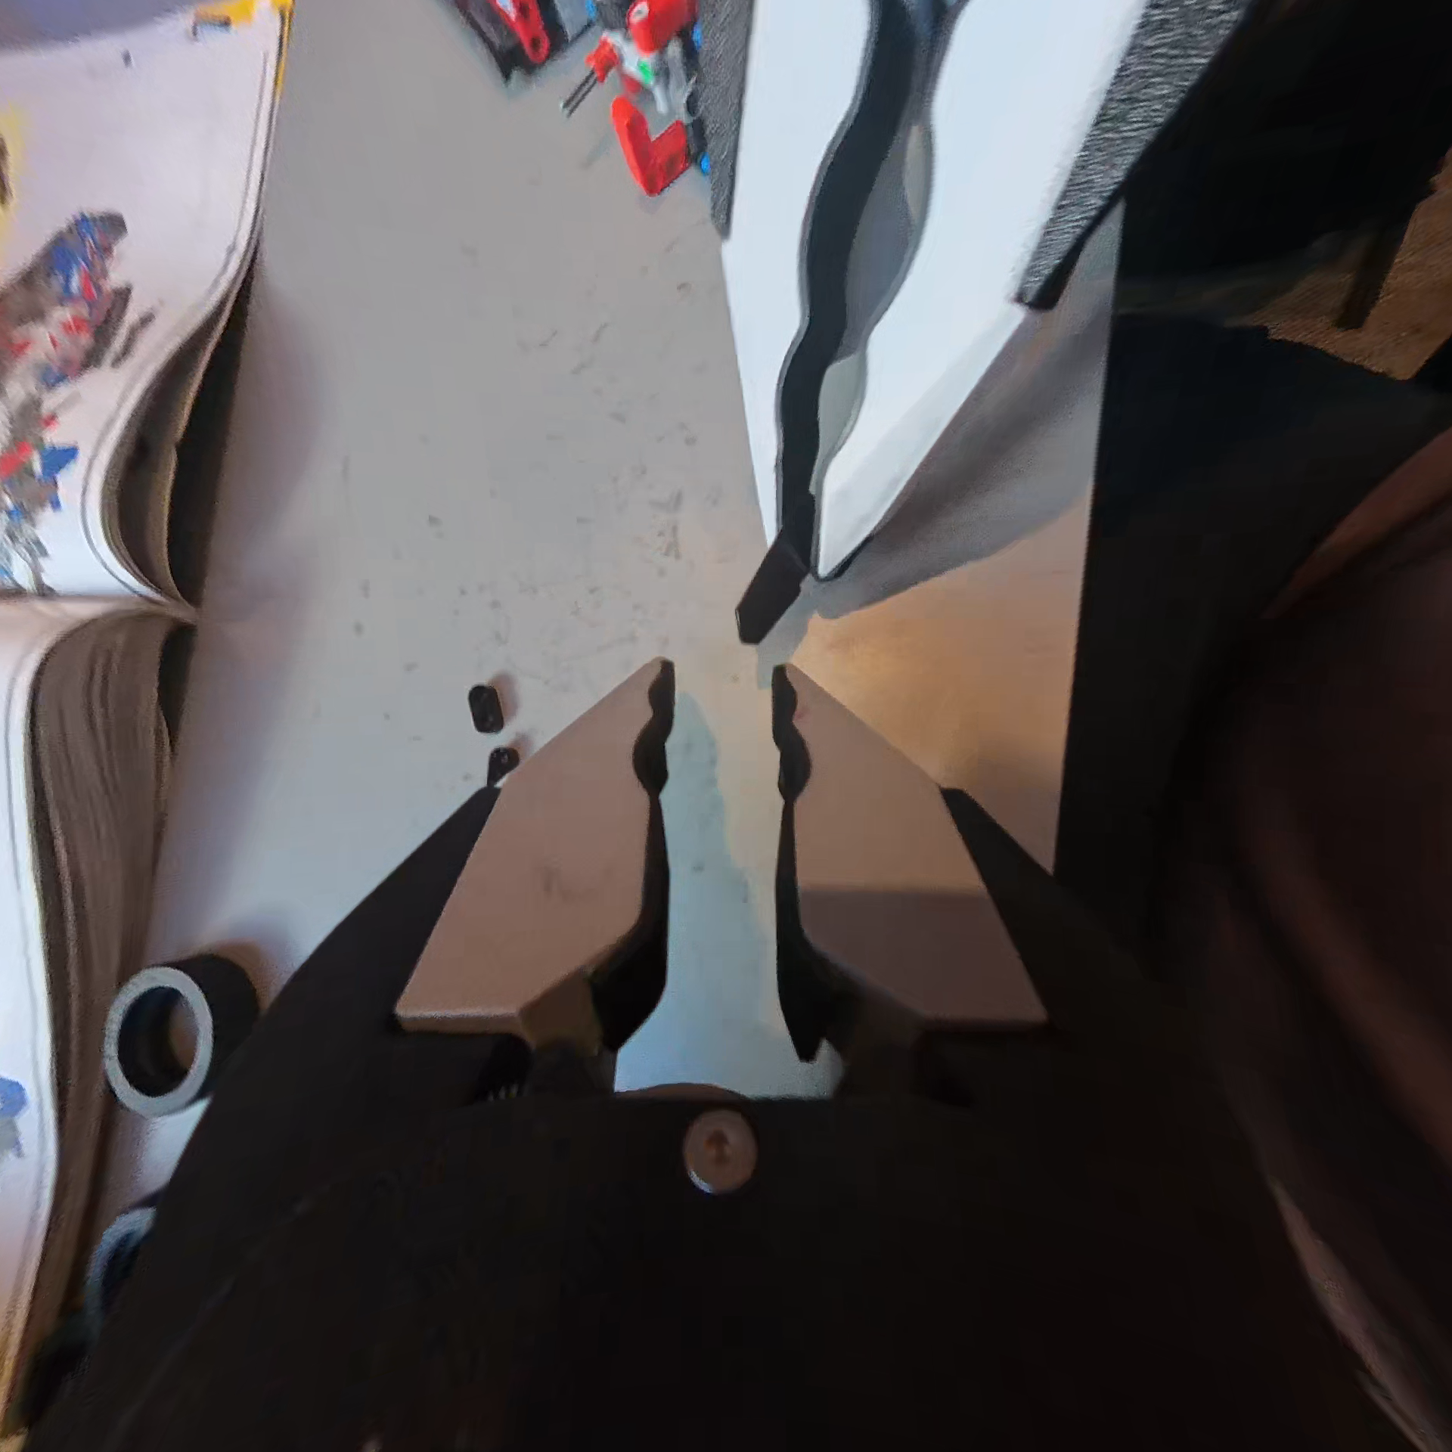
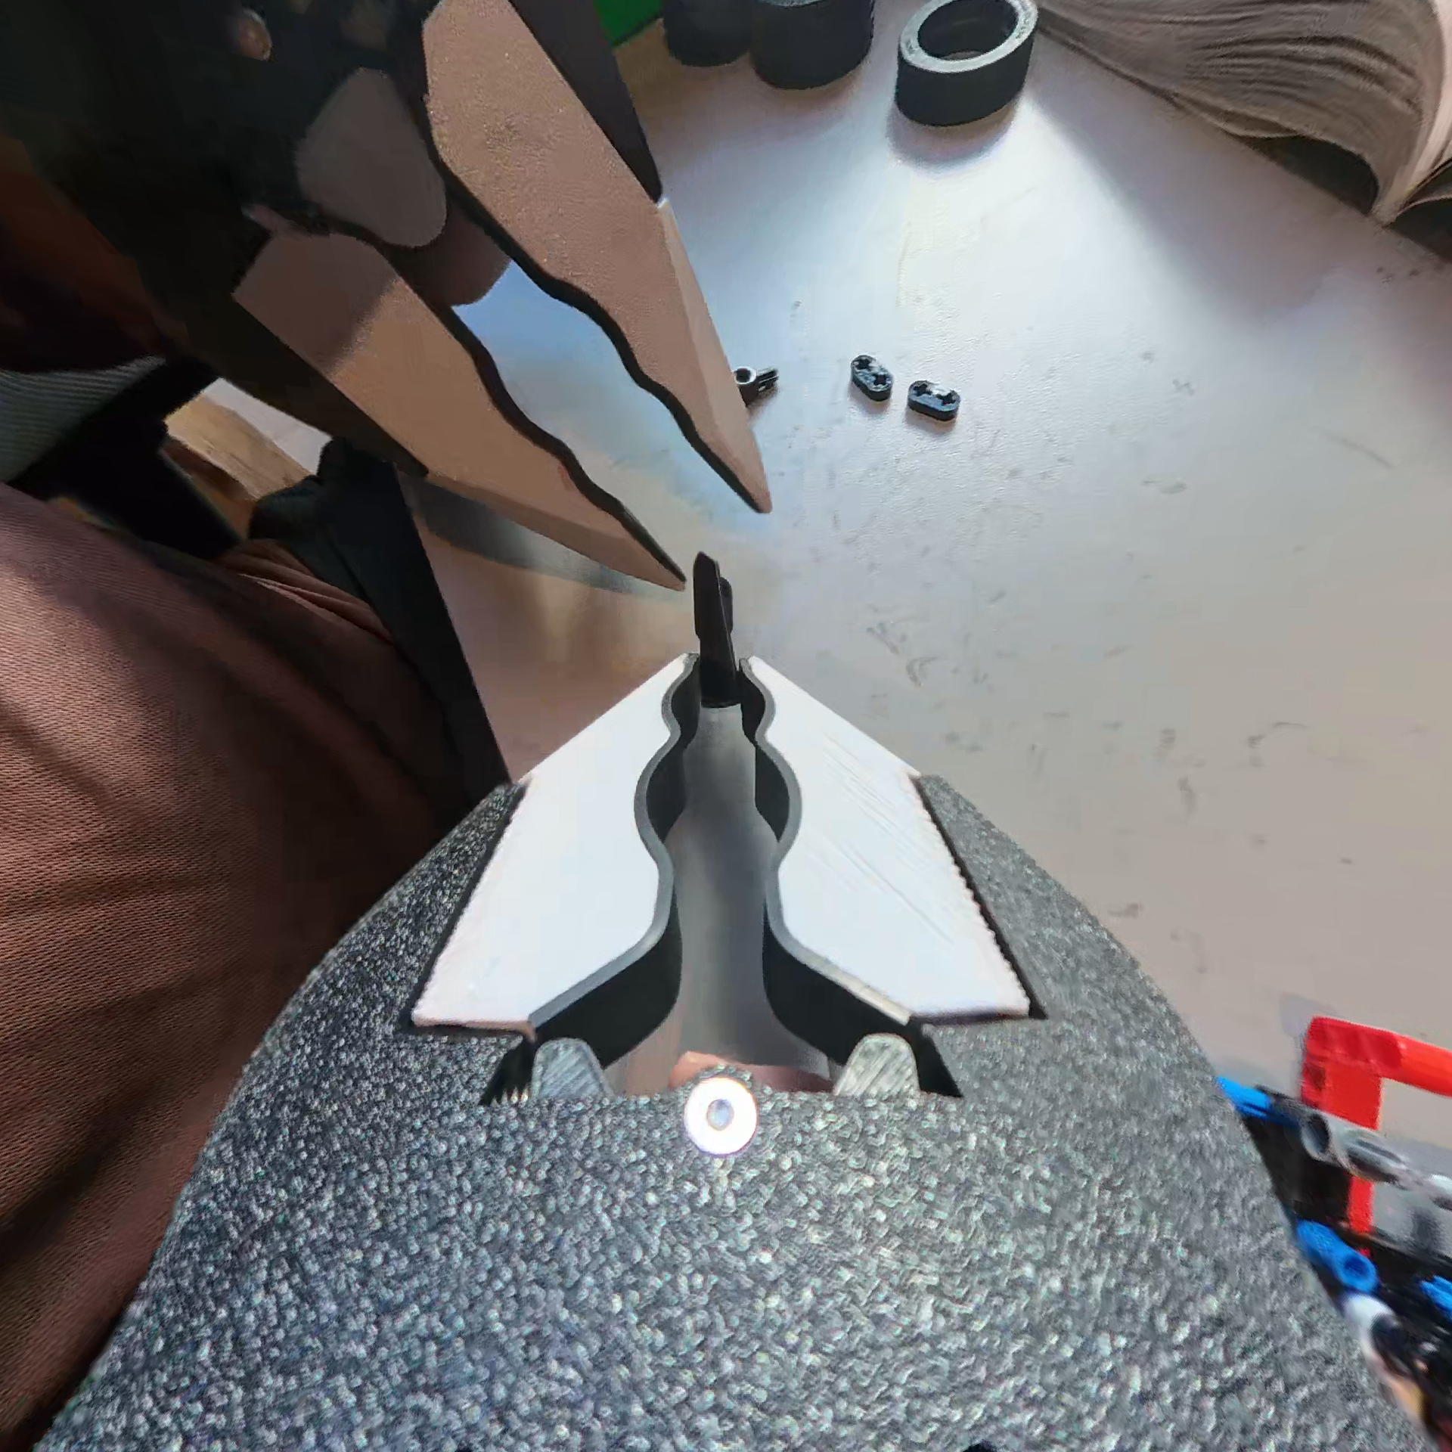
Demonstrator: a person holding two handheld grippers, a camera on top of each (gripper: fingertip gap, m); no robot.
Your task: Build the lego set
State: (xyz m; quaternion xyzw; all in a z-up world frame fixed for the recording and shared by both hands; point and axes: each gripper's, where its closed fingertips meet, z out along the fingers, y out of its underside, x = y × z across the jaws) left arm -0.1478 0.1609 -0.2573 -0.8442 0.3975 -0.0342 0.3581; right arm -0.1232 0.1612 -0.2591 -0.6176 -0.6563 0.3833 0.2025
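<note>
My right gripper (image 2: 716,668), with white fingers, is shut on a small thin black lego piece (image 2: 711,621) that sticks out past its tips. In the left wrist view the same gripper (image 1: 793,566) comes in from the upper right with the black piece (image 1: 771,589) at its tip. My left gripper (image 1: 724,676), with tan fingers, is open and empty. Its tips sit just short of the held piece. In the right wrist view the left gripper (image 2: 723,544) reaches in from the upper left, its jaws apart, and the piece's end points at the gap.
Two small black links (image 2: 870,377) (image 2: 933,398) and a black connector (image 2: 756,379) lie on the white table (image 2: 1100,628). Black tyres (image 2: 965,63) stand at the back, one beside my left gripper (image 1: 161,1045). An open instruction booklet (image 1: 118,393) and a red and blue lego assembly (image 2: 1351,1100) lie nearby. The tips of both grippers are at nearly the same place.
</note>
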